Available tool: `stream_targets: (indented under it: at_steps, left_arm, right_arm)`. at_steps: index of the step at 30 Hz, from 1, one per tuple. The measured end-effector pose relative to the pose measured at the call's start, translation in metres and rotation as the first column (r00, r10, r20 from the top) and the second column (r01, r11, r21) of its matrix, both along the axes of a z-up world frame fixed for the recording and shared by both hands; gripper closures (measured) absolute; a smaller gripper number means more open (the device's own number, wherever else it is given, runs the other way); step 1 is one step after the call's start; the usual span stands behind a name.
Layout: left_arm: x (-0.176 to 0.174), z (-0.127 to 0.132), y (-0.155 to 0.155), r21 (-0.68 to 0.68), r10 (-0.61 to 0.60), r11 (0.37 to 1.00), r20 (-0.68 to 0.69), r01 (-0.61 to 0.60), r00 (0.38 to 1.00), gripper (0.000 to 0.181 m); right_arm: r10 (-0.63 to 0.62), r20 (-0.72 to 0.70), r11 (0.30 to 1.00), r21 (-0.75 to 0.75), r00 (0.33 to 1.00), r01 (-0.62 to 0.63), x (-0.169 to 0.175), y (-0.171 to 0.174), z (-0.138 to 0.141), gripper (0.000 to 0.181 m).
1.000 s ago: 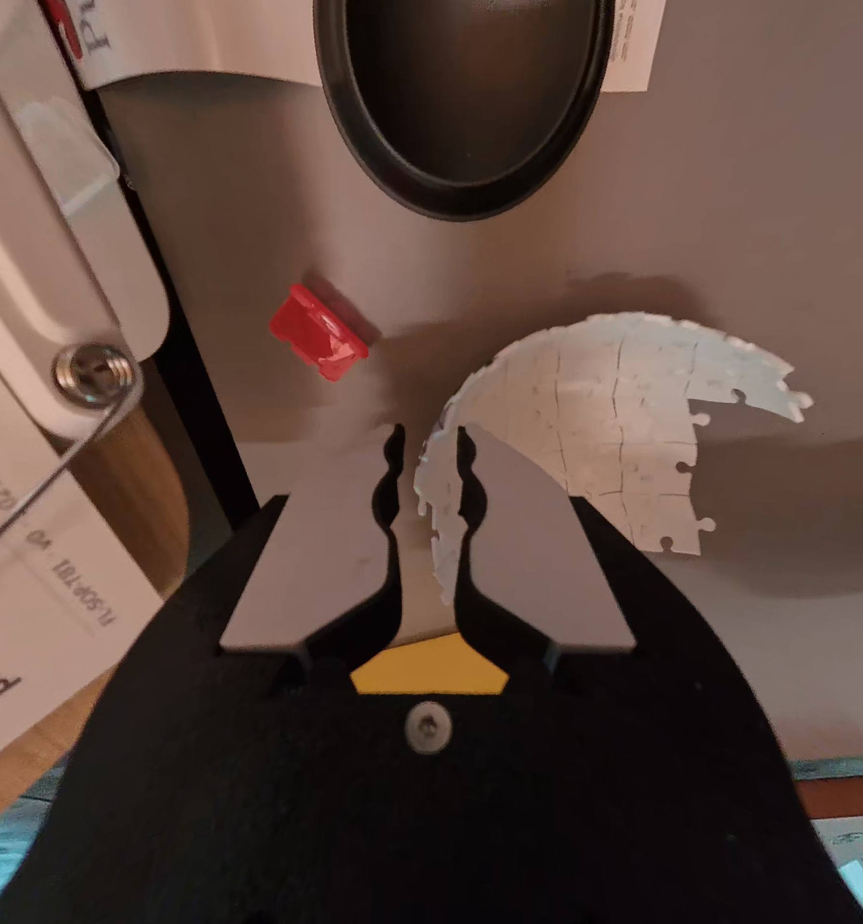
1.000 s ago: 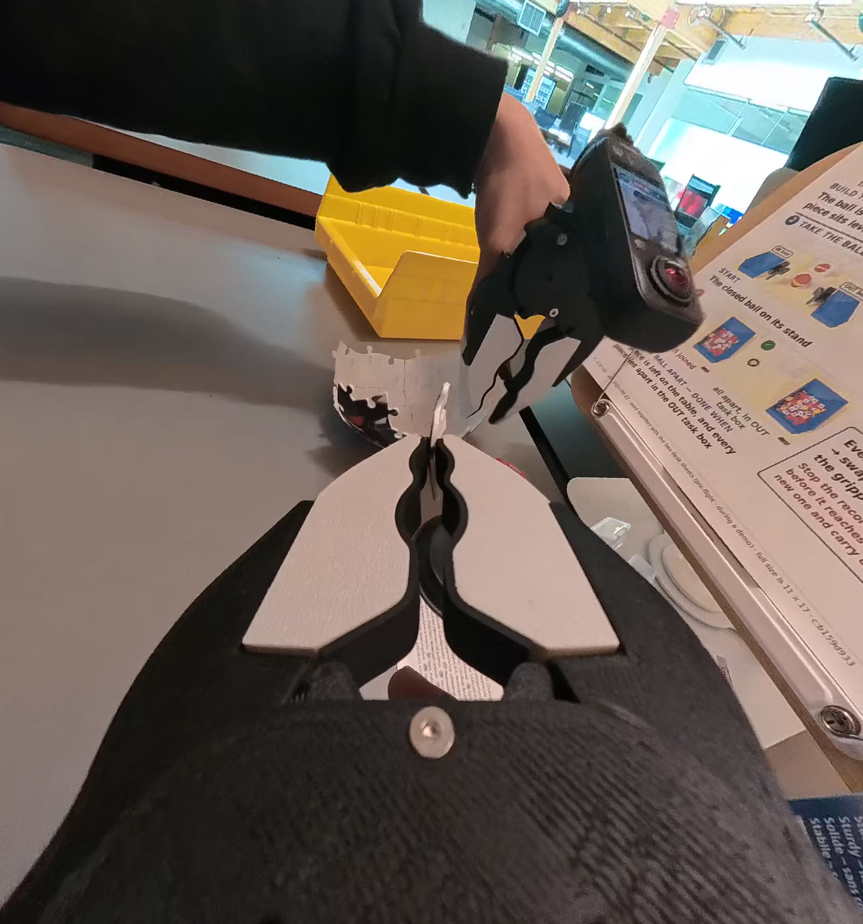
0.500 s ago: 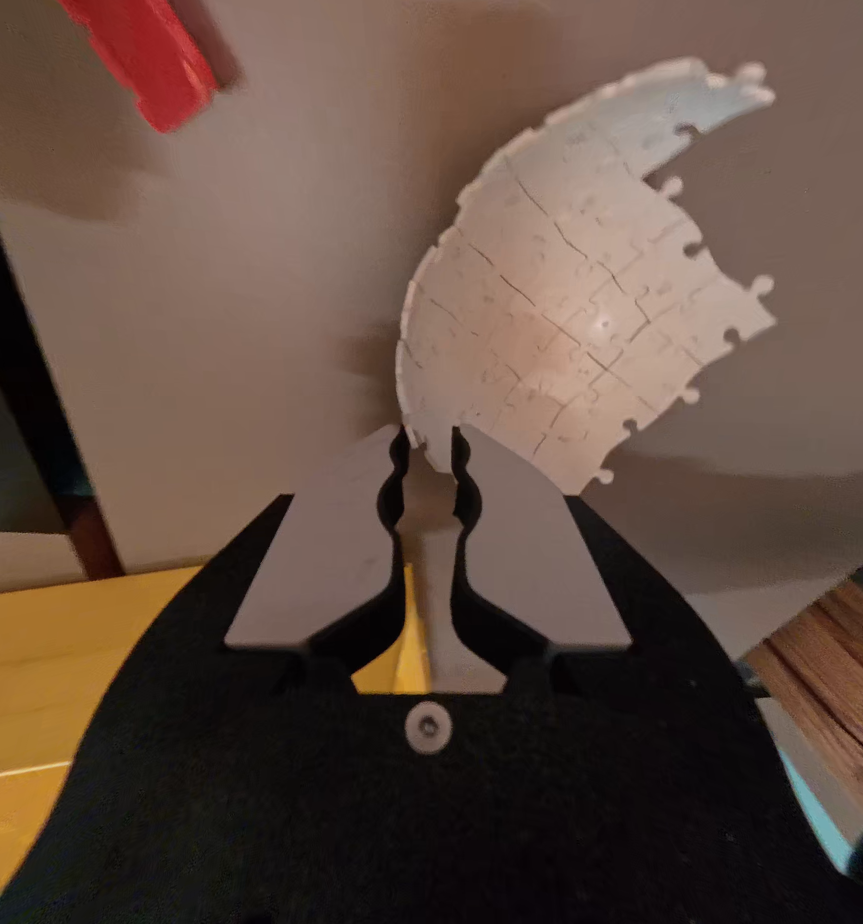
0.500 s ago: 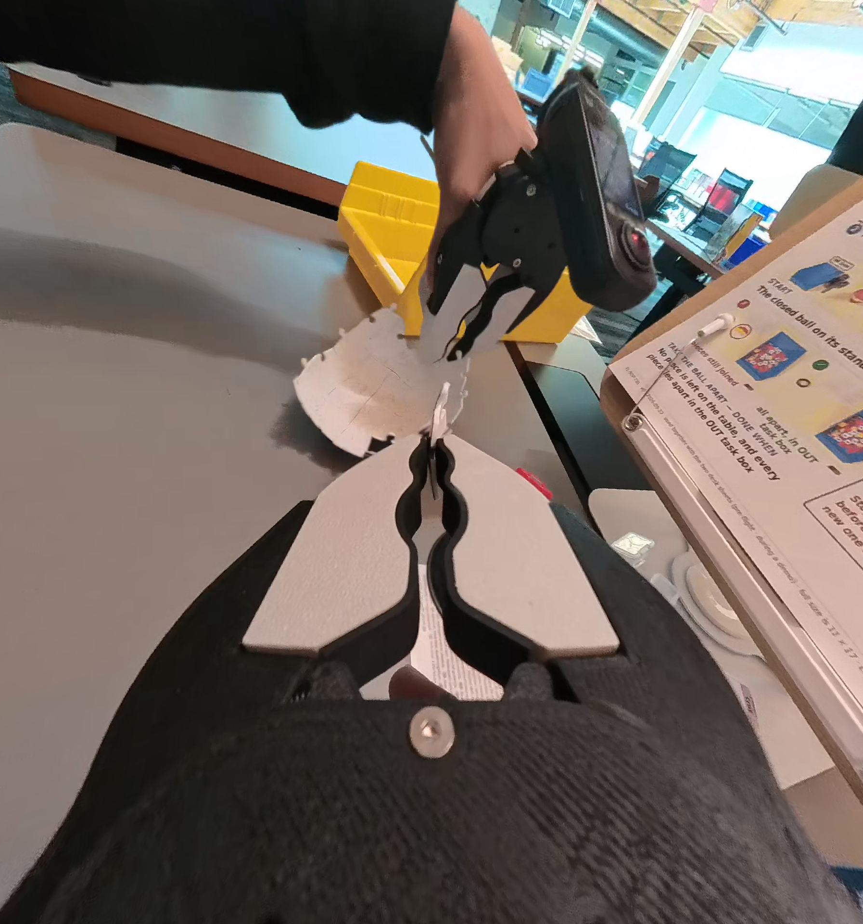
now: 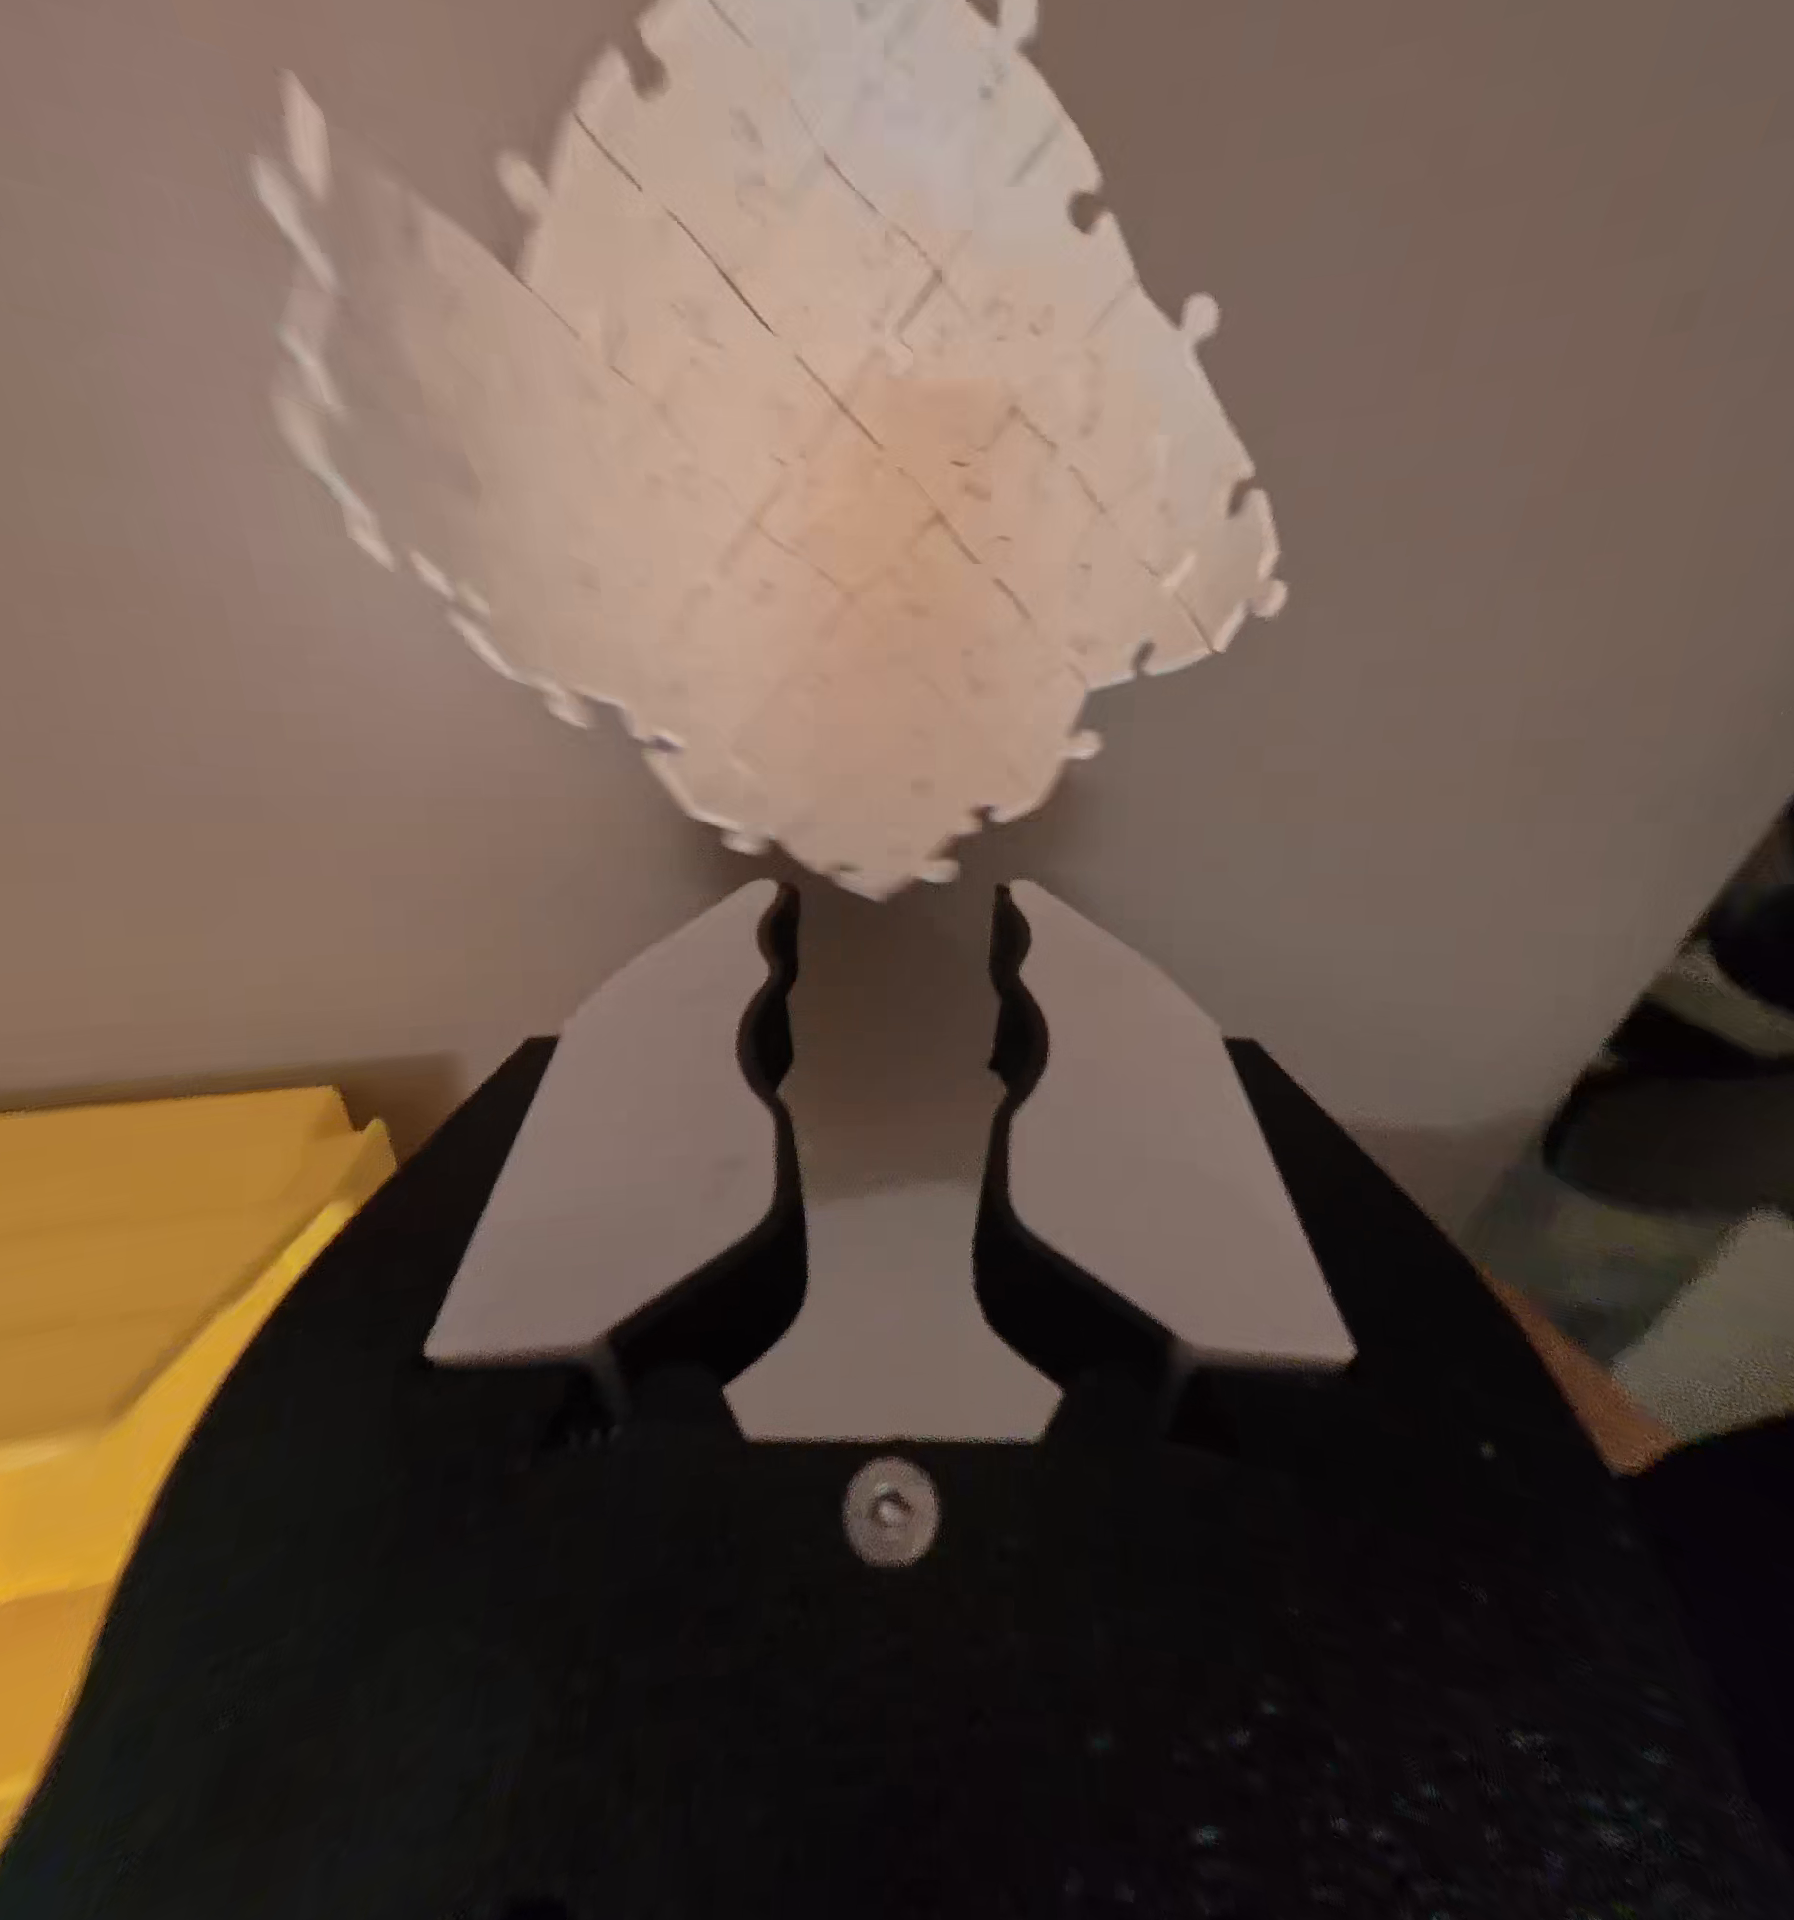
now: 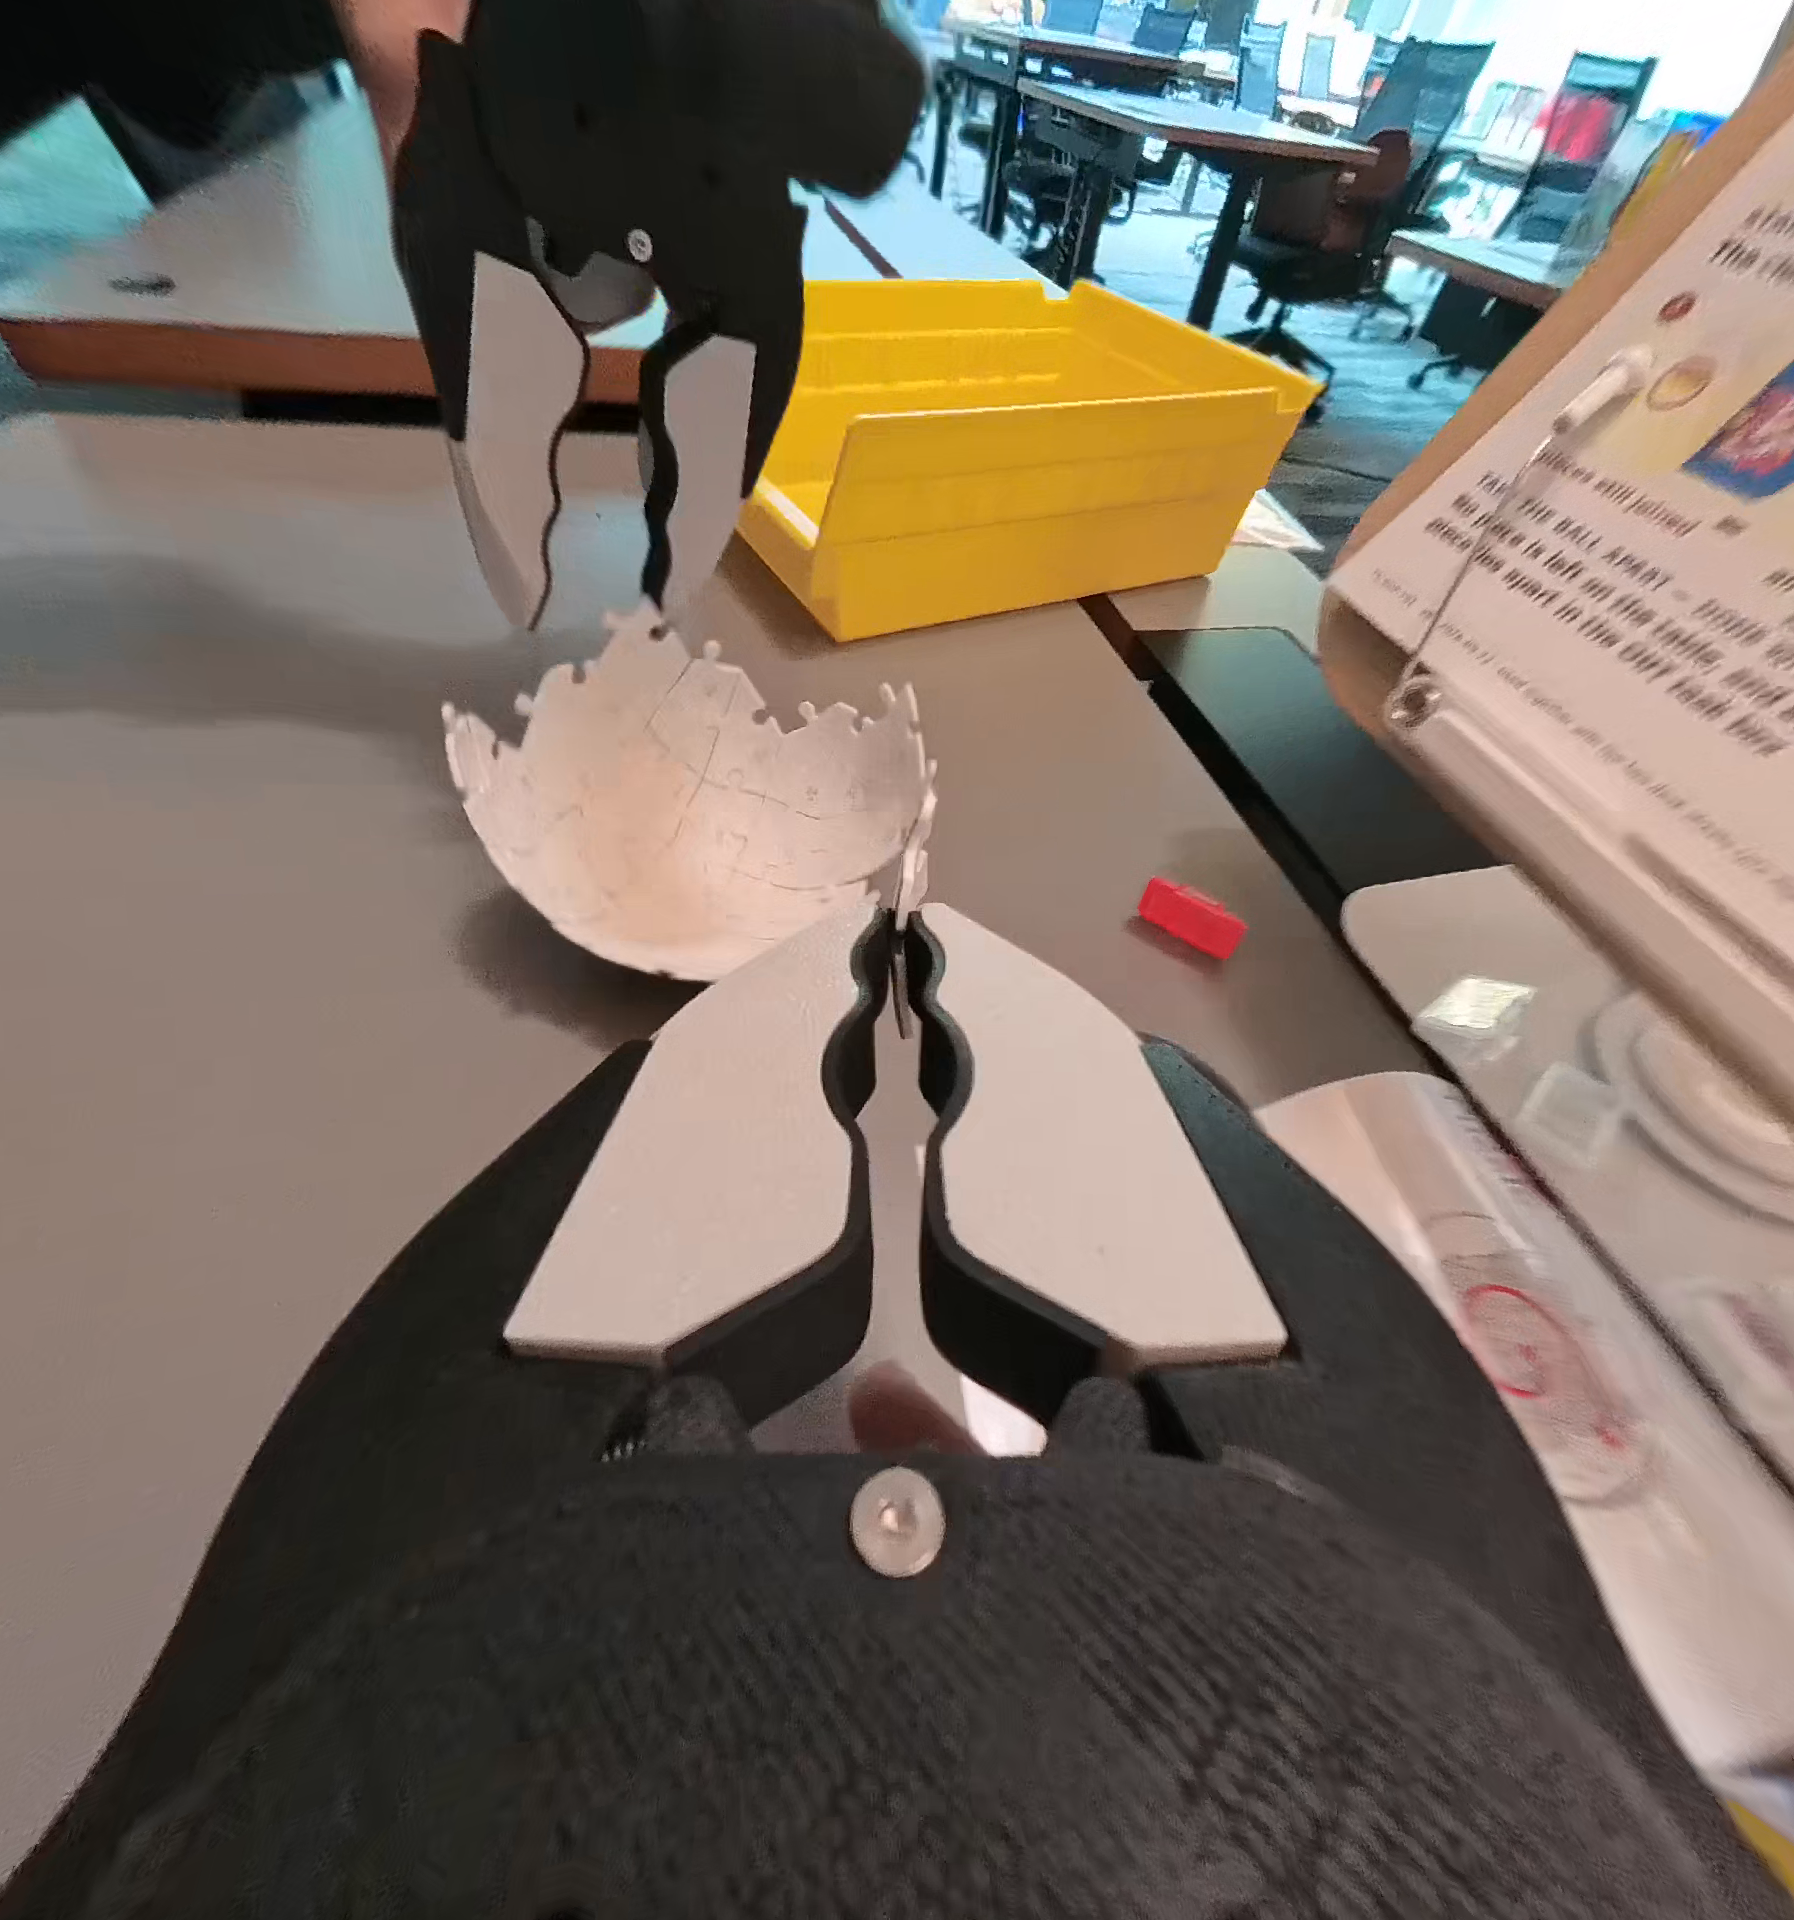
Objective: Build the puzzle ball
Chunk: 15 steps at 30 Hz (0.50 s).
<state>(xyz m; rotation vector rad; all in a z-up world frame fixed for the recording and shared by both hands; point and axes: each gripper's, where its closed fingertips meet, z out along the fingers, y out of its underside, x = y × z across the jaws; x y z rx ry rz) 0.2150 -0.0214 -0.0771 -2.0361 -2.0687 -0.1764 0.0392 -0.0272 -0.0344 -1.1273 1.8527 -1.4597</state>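
**Left wrist view, right wrist view: half-built shell between two tools**

Left wrist view: the left tool (image 5: 891, 902) gapes wide, gripping nothing, tips just short of the white puzzle shell (image 5: 820, 499), with the yellow bin (image 5: 124, 1299) off to one side.

Right wrist view: the right tool (image 6: 901, 920) pinches a single puzzle piece (image 6: 909, 883) against the shell's (image 6: 695, 821) near rim. That shell sits cupped on the grey surface (image 6: 197, 987); the left tool (image 6: 592, 613) touches its far rim, a red block (image 6: 1189, 920) beside.
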Motion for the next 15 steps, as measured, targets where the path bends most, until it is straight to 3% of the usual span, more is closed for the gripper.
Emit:
stream_targets:
  at_steps: [1,5,9,15]
  left_arm:
    - [-0.001,0.002,-0.005,-0.026,0.063,0.998,-0.042,-0.064,0.997,0.147]
    - [0.021,-0.009,-0.017,-0.068,0.341,0.934,-0.108,-0.349,0.934,0.149]
    - [0.031,-0.029,0.001,-0.118,0.334,0.927,-0.178,-0.357,0.926,0.150]
    - [0.014,-0.026,-0.001,-0.145,0.360,0.895,-0.320,-0.421,0.876,0.152]
  right_arm:
    - [0.004,0.037,0.999,0.038,0.999,-0.005,0.005,-0.001,-0.005,0.179]
    - [0.044,0.206,0.977,0.194,0.978,-0.084,0.034,0.003,-0.014,0.179]
    - [0.090,0.261,0.945,0.283,0.961,-0.165,0.057,0.012,-0.020,0.179]
    - [0.144,0.299,0.922,0.306,0.943,-0.238,0.075,0.018,-0.023,0.179]
